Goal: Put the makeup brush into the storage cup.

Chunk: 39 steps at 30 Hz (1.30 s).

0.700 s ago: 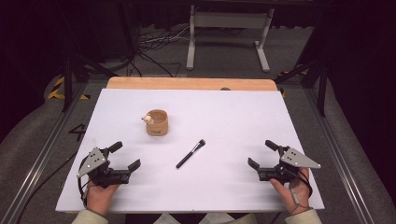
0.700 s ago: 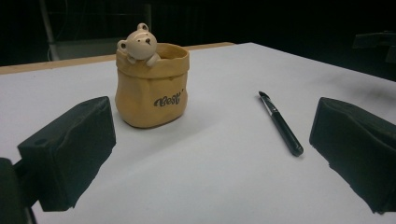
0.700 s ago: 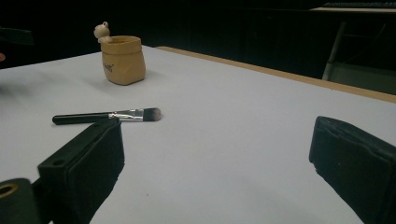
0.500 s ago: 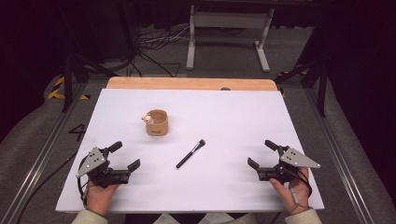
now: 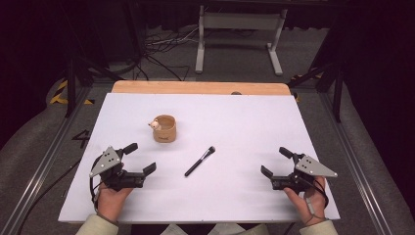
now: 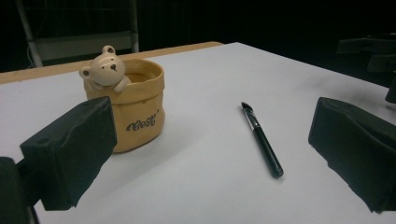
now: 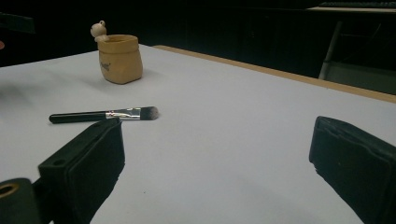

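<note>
White table covering (image 5: 244, 122) spreads under everything, and we judge the work has not yet begun: nothing is held. Near its far left stands our yellow bear pot (image 5: 164, 129), upright and empty as far as we can tell. Our left gripper (image 5: 138, 159) and right gripper (image 5: 275, 162) rest at the near corners, well apart, both with jaws spread wide around nothing. Between them lies the black makeup brush (image 5: 199, 161), flat, bristles toward the far side, apart from the pot. Next, we think, one gripper must reach in and close across its slim handle.
</note>
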{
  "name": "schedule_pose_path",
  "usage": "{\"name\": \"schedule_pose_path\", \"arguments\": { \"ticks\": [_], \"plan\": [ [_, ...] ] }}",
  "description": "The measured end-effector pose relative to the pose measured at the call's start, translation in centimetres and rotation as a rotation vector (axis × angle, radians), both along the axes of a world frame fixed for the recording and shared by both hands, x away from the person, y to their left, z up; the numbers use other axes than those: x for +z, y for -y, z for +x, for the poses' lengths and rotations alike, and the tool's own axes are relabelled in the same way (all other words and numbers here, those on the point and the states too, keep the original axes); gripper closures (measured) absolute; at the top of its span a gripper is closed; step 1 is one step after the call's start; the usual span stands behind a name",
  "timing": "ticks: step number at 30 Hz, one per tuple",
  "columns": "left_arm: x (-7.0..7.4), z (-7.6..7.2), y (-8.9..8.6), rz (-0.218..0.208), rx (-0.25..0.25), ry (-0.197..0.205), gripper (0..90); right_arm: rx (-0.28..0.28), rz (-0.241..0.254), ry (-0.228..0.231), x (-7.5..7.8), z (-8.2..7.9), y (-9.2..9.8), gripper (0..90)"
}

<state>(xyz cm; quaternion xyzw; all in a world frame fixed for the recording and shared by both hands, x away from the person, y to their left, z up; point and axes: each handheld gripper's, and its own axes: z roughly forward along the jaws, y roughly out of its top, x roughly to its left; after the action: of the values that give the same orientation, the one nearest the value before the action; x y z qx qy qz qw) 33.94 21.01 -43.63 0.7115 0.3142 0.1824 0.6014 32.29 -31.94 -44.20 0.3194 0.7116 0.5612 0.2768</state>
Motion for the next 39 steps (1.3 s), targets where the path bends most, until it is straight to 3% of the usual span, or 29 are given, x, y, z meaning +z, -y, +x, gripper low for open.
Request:
{"name": "schedule_pose_path", "arguments": {
  "ticks": [5, 8, 12, 17, 27, 33, 39],
  "plan": [
    [0.8, 0.9, 1.4, 0.006, -0.03, -0.031, 1.7, -0.003, -0.004, -0.001, 0.0, 0.0, 0.2, 3.5],
    [1.2, 1.3, 2.1, 0.017, -0.039, -0.027, 1.7, -0.005, 0.0, -0.003, 0.0, 0.0, 0.3, 3.5],
    [1.8, 1.9, 3.6, 0.024, -0.091, -0.011, 0.6, -0.004, 0.002, 0.0, 0.1, 0.0, 0.4, 3.5],
    [2.4, 2.3, 4.9, 0.014, -0.119, -0.006, 0.4, -0.001, 0.001, 0.001, 0.0, 0.0, 0.3, 3.5],
    [3.3, 3.5, 7.3, 0.017, -0.174, -0.037, 0.3, -0.003, 0.005, -0.001, 0.1, -0.2, 0.4, 3.5],
    [4.2, 3.8, 8.3, -0.009, -0.211, -0.042, 0.1, -0.002, 0.007, 0.001, 0.1, -0.3, 0.5, 3.5],
    [4.5, 4.2, 9.1, 0.024, -0.227, -0.042, 0.1, -0.005, 0.009, 0.001, 0.1, -0.4, 0.7, 3.5]
  ]
}}
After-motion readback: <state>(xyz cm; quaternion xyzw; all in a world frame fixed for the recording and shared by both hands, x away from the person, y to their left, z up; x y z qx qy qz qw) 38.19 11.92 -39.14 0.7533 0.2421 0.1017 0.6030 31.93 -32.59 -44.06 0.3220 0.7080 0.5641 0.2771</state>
